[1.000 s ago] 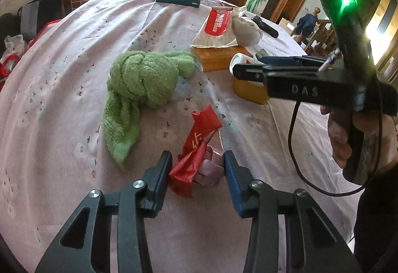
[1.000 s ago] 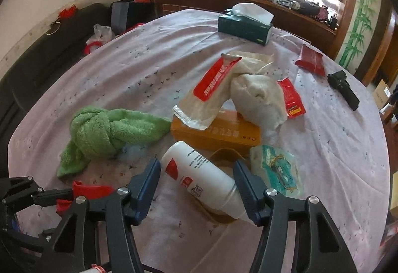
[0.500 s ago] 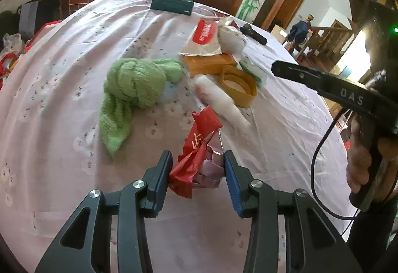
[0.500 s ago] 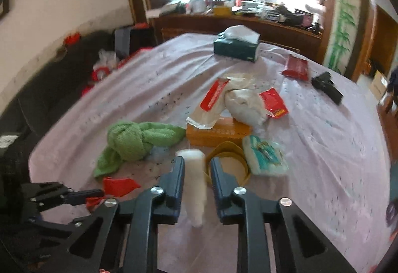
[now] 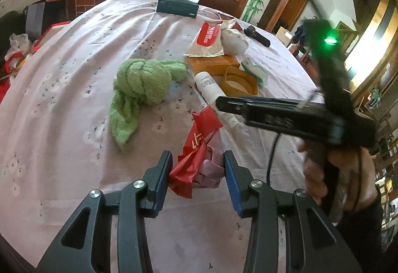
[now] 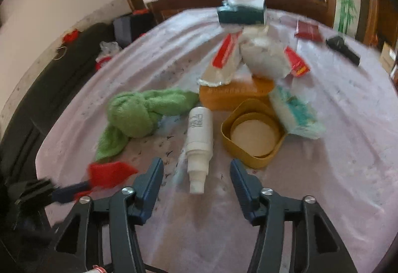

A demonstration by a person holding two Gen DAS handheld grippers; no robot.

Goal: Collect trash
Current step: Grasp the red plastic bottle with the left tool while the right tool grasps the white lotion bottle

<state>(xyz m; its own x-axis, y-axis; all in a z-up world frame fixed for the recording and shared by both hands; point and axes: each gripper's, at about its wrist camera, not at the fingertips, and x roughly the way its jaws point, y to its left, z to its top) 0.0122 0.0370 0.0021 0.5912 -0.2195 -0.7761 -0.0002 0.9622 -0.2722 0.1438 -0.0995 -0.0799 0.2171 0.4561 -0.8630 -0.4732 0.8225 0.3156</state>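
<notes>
Left wrist: red wrapper [image 5: 196,148] crumpled, w/ pink scrap.

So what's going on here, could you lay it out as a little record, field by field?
Setting: round table under a pale floral tablecloth
Left gripper: shut on a crumpled red wrapper, with a fold of tablecloth pinched in too
Right gripper: open, jaws have just been opening; the white bottle lies on the cloth between the fingers, not gripped
Beside the bottle: knotted green towel, yellow container
Further back: orange box, green tissue box
</notes>
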